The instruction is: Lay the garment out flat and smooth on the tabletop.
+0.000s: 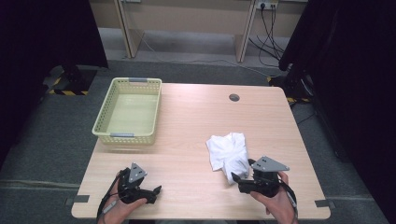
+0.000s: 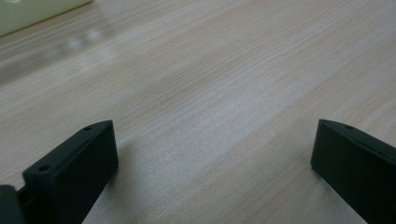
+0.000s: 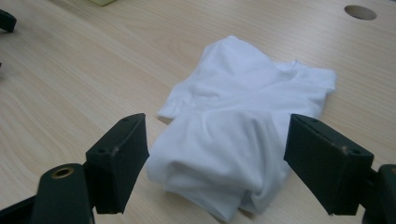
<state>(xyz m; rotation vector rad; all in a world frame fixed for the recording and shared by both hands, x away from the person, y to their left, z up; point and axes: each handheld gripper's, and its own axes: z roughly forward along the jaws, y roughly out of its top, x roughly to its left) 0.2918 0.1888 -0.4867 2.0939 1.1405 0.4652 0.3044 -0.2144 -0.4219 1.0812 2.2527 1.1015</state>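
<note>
My right gripper point(image 3: 217, 154) has its fingers spread wide on either side of the near end of the crumpled white shirt point(image 1: 229, 151), not pressing it yet, so nothing is gripped. My left gripper point(image 1: 148, 192) rests on the counter point(image 1: 196, 121) at the near left, fingers wide and empty. The shirt lies right of centre, its long axis running near to far, collar end apparently far. I judge the work barely begun: the yellow basket point(image 1: 103, 112) at the far left holds nothing.
</note>
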